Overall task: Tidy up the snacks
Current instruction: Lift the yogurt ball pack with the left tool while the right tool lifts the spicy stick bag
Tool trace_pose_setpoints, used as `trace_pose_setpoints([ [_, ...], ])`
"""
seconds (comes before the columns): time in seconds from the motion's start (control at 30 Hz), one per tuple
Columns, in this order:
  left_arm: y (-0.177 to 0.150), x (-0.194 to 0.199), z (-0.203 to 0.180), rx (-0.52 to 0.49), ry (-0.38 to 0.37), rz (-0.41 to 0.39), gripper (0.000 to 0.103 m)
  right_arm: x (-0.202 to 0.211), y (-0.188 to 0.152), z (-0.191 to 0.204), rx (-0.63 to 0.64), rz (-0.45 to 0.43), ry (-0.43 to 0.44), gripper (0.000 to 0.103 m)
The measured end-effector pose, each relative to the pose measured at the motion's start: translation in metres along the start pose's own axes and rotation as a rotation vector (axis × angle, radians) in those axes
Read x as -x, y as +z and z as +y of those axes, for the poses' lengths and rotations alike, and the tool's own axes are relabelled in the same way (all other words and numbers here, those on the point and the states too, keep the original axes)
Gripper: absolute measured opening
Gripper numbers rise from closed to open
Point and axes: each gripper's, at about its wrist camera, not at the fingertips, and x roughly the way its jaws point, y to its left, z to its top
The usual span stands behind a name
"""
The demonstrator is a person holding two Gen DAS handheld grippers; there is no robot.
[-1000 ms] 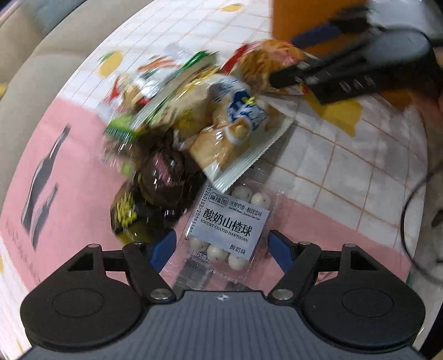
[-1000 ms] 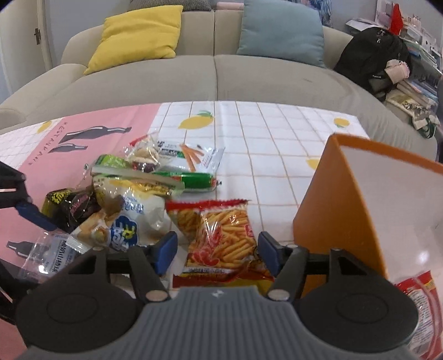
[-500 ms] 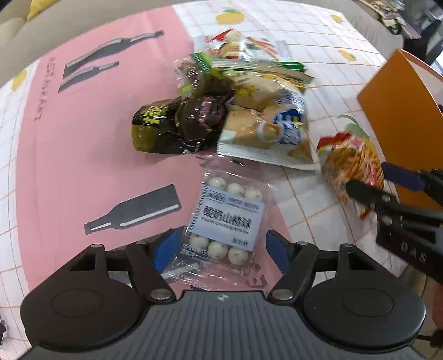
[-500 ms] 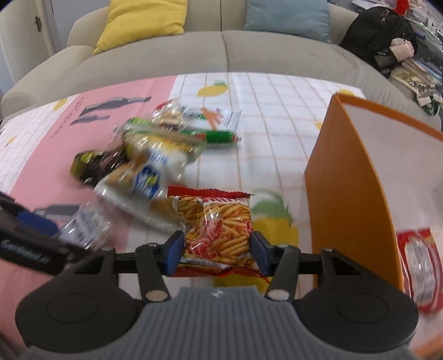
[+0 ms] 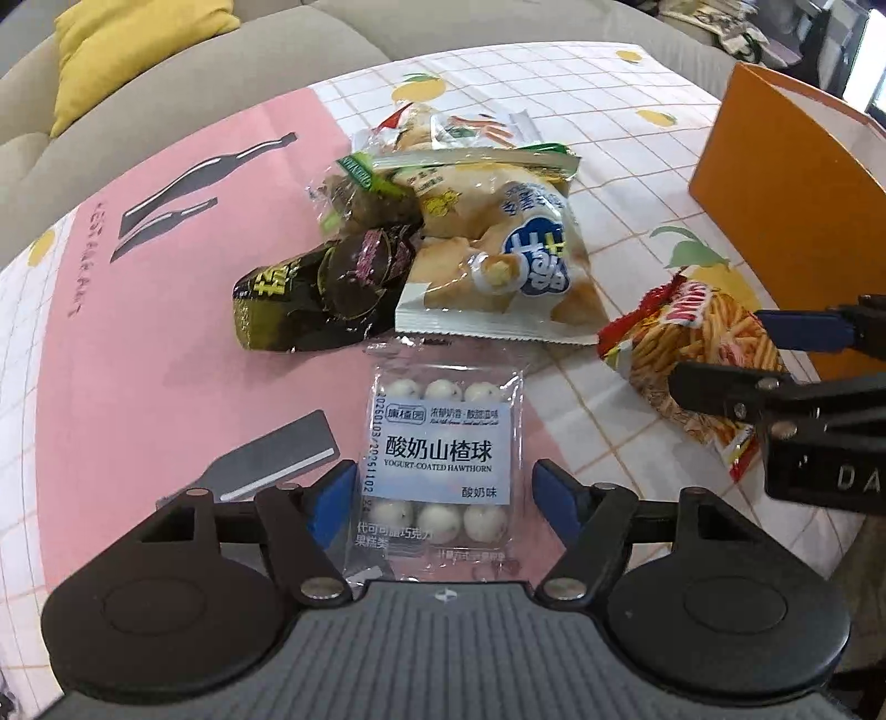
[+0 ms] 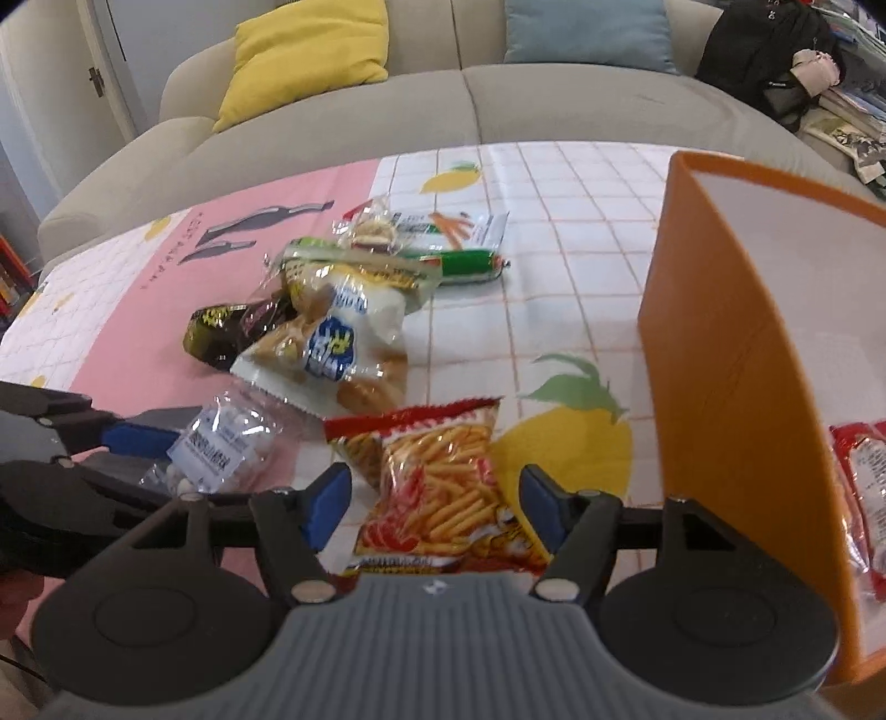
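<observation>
The orange box (image 6: 720, 343) stands at the right of the tabletop (image 5: 138, 343); the chip bag (image 6: 443, 487), light and crinkly, lies between the right tool's (image 6: 434, 501) opening jaws, untouched; the slippery hawthorn packet (image 5: 440, 459) lies inside the open left tool (image 5: 437, 501); pinch both by their sealed edges.

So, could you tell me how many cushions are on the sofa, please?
2: a yellow cushion toward the sofa's left and a blue cushion to its right. Others may lie out of view.

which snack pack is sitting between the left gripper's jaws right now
The clear yogurt-coated hawthorn pack with white balls and a pale blue label. It lies flat alone on the pink cloth, nearer the camera than the piled snacks.
</observation>
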Motion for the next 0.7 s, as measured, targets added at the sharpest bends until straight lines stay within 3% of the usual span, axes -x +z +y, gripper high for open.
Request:
trace_pose_setpoints([
  [0.17, -0.004, 0.001, 0.008, 0.076, -0.016, -0.027, 0.072, -0.004, -0.001, 0.005, 0.033, -0.006, -0.009, 0.06],
  [0.27, -0.004, 0.001, 0.007, 0.092, -0.014, -0.031, 0.07, -0.006, -0.003, 0.007, 0.053, -0.003, -0.028, 0.05],
  [0.4, -0.006, 0.005, 0.012, 0.188, -0.014, -0.037, 0.068, -0.004, -0.003, 0.007, 0.054, 0.0, -0.025, 0.045],
  [0.7, -0.01, 0.036, 0.018, 0.336, -0.1, -0.087, 0.067, 0.019, 0.005, 0.011, 0.045, -0.005, 0.0, 0.038],
])
